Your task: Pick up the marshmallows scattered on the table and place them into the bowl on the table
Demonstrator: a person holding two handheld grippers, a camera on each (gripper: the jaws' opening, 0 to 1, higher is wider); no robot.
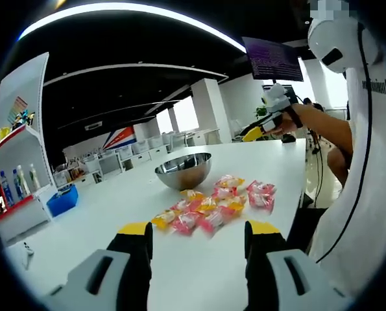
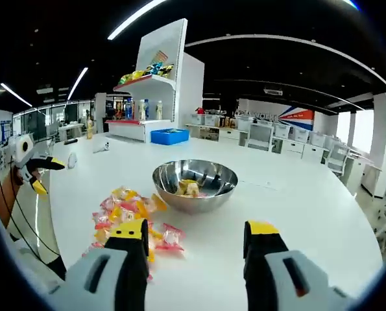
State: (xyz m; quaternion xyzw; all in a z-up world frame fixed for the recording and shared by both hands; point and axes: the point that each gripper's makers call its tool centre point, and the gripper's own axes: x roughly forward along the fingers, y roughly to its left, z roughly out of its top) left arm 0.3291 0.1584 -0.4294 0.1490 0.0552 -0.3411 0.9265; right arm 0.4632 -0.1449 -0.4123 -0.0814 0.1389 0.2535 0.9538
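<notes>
Wrapped marshmallows [image 1: 212,208] lie heaped on the white table [image 1: 199,272] beside the steel bowl [image 2: 194,184], which holds several; left tongs [image 1: 199,241] and right tongs [image 2: 196,241] gape empty.

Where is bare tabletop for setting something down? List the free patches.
Free: the table right of the bowl, and the stretch behind it toward the blue bin. Crowded: the marshmallows piled against the bowl's left side.

No legible text; monitor [image 1: 272,58] lines too small.
</notes>
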